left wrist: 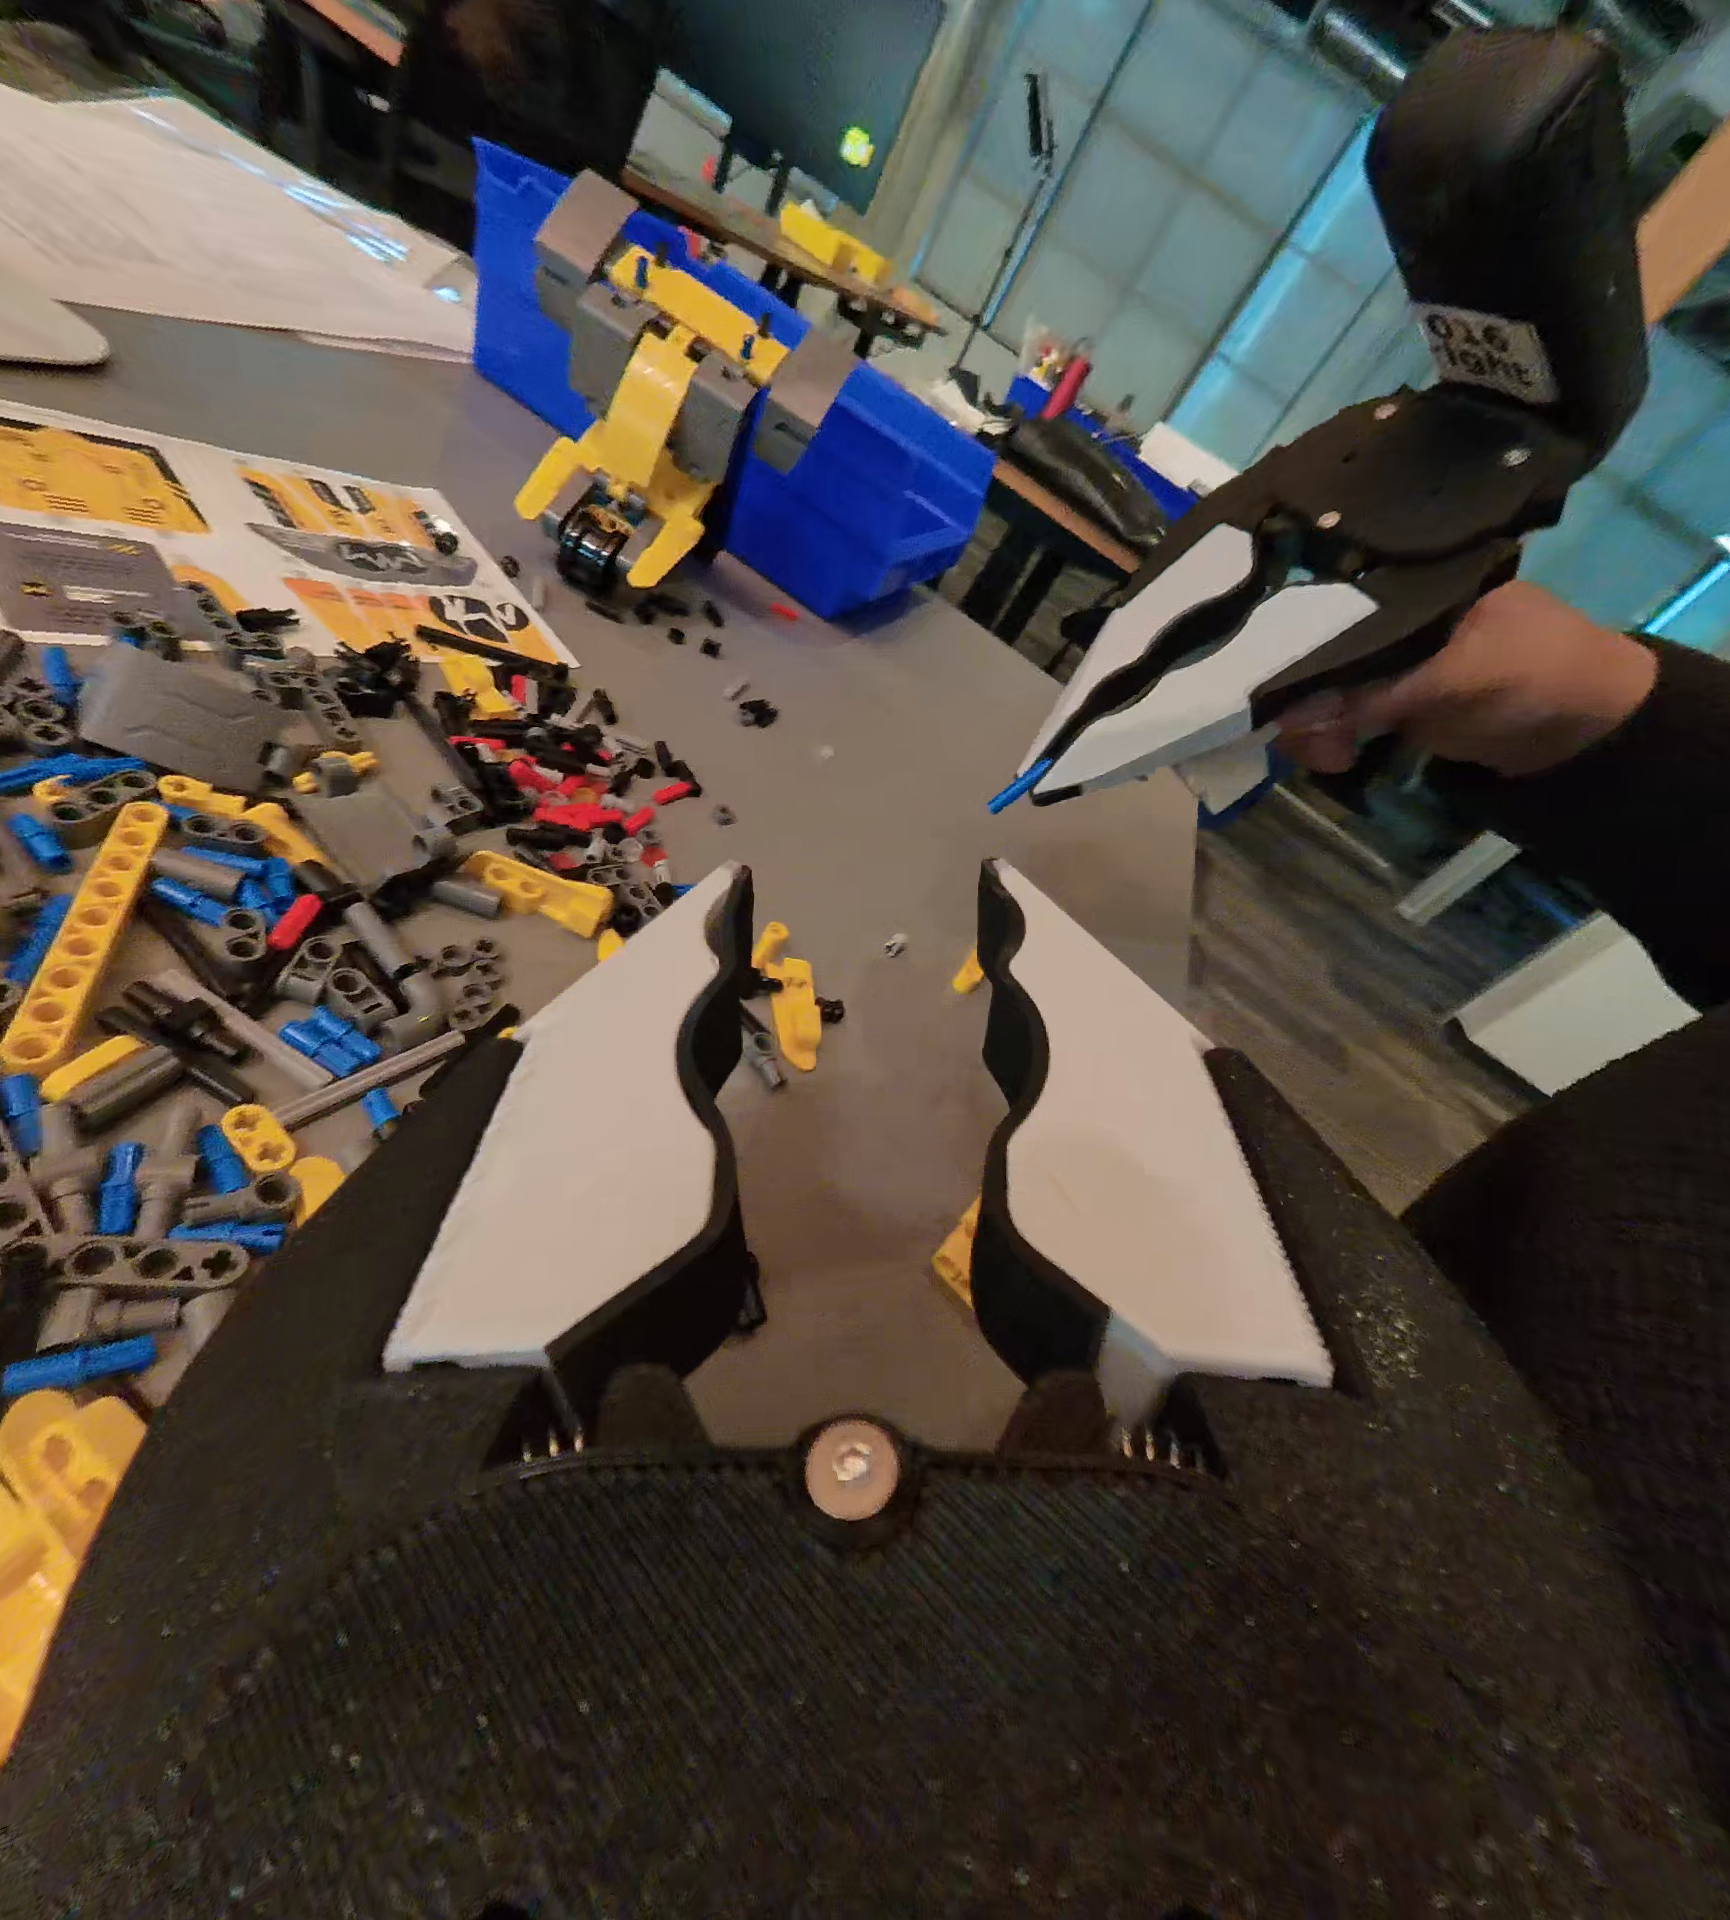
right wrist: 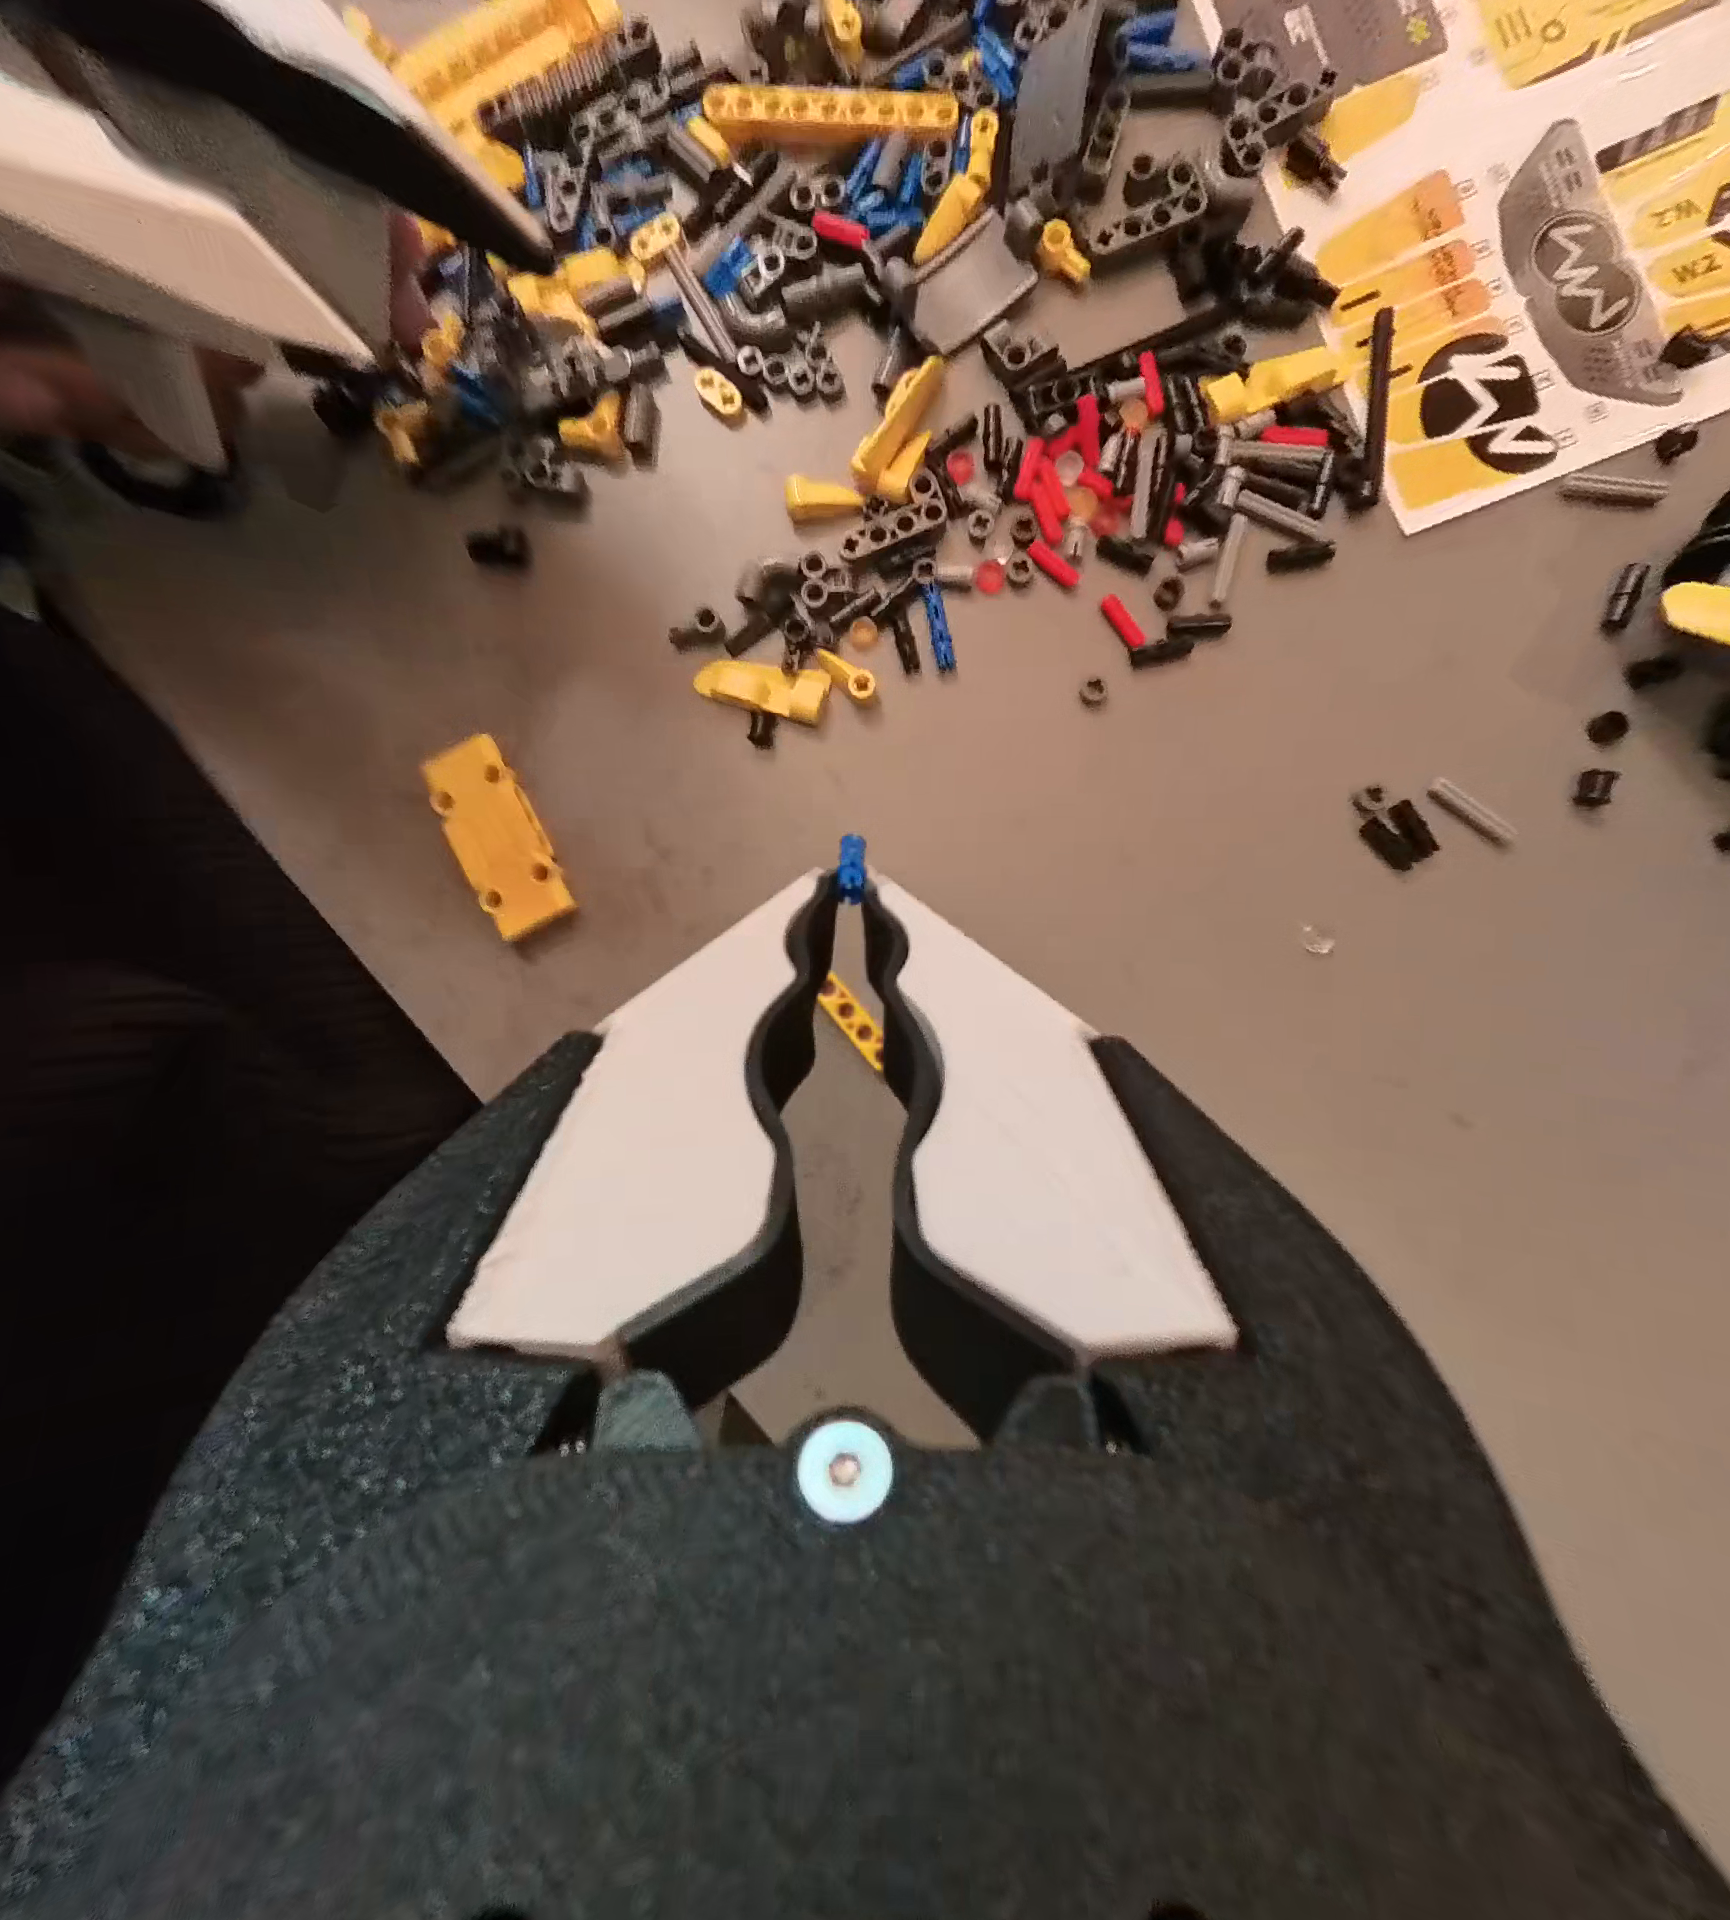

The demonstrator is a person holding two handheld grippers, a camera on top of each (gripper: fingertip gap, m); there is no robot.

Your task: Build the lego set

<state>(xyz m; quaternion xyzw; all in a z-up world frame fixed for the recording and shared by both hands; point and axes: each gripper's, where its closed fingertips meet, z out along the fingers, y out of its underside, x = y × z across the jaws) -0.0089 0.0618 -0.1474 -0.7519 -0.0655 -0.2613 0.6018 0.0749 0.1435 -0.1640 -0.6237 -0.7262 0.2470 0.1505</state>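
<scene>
We see the right gripper (right wrist: 850, 883) clenched on a small blue pin (right wrist: 852, 865) at its tips, held above the grey tabletop (right wrist: 1048, 1039); left gripper (left wrist: 861, 883) released, nothing btwn its fingers; loose lego pile (left wrist: 217, 935) lies to its left; part-built yellow model (left wrist: 653, 416) leans on a blue bin (left wrist: 840, 488) farther back, w/ a sticker sheet (left wrist: 217, 530) beside the pile.

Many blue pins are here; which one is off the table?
The blue pin pinched at the right gripper tip; the other blue pins lie in the pile.

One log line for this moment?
left gripper: open, empty | right gripper: shut on blue pin, above table | yellow model: untouched
</scene>
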